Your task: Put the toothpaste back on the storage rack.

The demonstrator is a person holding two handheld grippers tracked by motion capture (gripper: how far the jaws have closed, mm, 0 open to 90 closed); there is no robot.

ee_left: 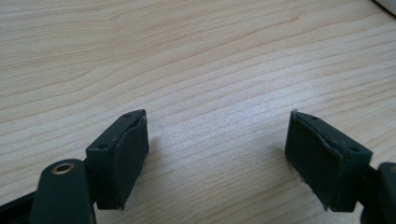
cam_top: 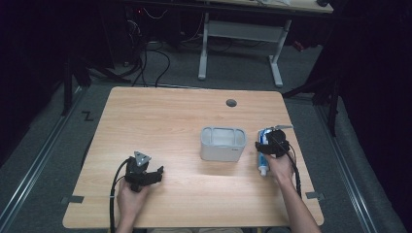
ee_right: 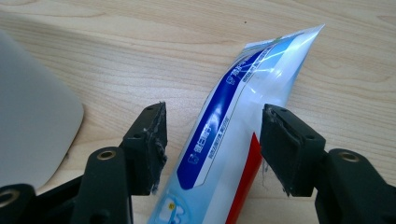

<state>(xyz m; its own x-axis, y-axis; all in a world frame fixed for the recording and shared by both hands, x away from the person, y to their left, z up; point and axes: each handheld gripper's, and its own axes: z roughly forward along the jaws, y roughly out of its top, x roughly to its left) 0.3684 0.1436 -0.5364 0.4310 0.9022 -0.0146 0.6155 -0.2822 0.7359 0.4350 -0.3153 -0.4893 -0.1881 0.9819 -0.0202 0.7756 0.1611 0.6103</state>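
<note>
1. Toothpaste tube (cam_top: 263, 154) flat on the wooden table (cam_top: 165, 121), just right of the grey bin (cam_top: 222, 143), cap end toward the person, crimped tail pointing away.
2. Right gripper (cam_top: 273, 143) low over the tube, to the right of the bin; in the right gripper view, jaws spread wide and straddling the tube (ee_right: 233, 140), one on each long side. Left jaw near or grazing the tube's edge, right jaw overlapping its far edge; contact impossible to confirm. Nothing clamped yet.
3. Left gripper (cam_top: 144, 175) well to the left of the bin and nearer the person, resting low by the table; in its own view, jaws (ee_left: 217, 158) wide apart over bare wood, holding nothing.
4. Handling, as a judgement: light, soft-walled, glossy and likely slippery; body apt to dent and bulge under a hard squeeze.
5. Best hold probably across the width at mid-body, where the jaws now stand; thin flat tail apt to fold, round cap end apt to roll out.
6. Moderate pressure advisable, enough to stop slipping, not enough to force paste toward the cap.
7. Bin's rounded corner (ee_right: 37, 112) close beside the left jaw; some risk of a bump on closing or lifting.
</note>
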